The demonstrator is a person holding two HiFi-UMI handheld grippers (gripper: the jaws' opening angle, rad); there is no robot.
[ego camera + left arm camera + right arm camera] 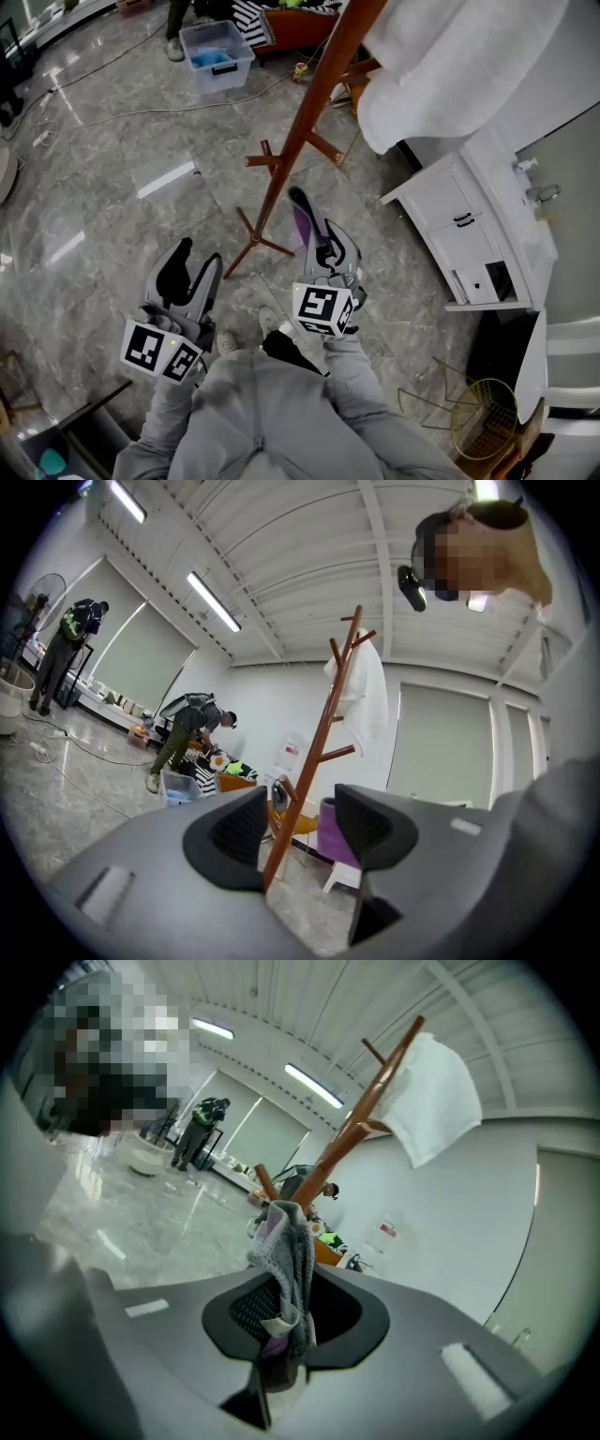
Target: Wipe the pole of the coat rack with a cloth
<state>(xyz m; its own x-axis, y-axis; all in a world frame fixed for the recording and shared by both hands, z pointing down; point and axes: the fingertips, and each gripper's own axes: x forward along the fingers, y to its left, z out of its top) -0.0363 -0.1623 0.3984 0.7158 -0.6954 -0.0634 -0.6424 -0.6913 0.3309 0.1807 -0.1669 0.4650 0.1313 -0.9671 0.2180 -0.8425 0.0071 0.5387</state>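
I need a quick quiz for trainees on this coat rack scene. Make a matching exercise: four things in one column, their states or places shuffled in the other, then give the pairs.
Things:
1. left gripper
2. right gripper
3. white towel
4. plastic bin

States or places:
A. stands on the floor, beyond the coat rack
B. jaws apart, gripping nothing
C. hangs from the upper part of the coat rack
D. shut on the cloth

Pairs: 1-B; 2-D; 3-C; 4-A
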